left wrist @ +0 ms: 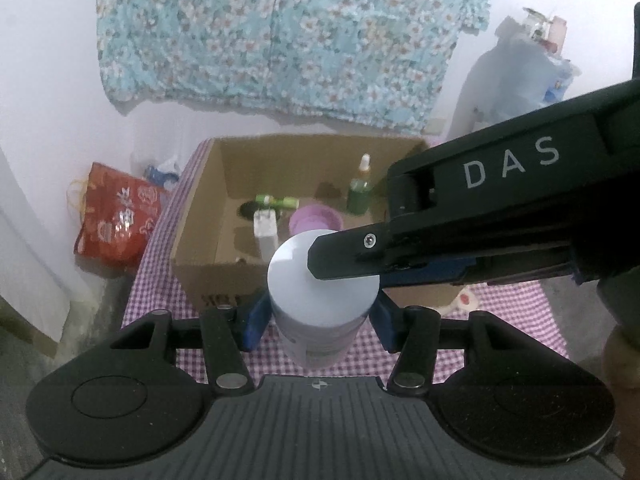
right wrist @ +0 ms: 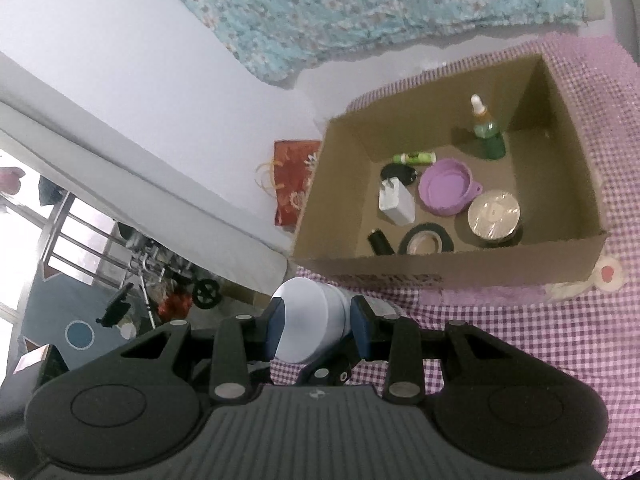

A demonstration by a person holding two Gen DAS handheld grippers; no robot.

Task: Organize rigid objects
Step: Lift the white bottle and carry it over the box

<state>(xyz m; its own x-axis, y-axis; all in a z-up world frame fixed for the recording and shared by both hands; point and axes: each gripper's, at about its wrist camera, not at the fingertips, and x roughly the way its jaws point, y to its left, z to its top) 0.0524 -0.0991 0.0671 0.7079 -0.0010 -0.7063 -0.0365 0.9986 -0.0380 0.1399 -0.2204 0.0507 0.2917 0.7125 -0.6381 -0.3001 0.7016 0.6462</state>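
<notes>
Both grippers clamp one white bottle [left wrist: 320, 300] before the cardboard box [left wrist: 192, 216]: left gripper [left wrist: 318, 320] on its body, right gripper [right wrist: 318, 326] on its cap.

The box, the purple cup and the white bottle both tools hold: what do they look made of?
Box: brown cardboard, matte, with folded edges. Purple cup: probably silicone or soft plastic, matte with ringed folds. White bottle: likely plastic, smooth with a slight sheen; its label is too blurred to read.
</notes>
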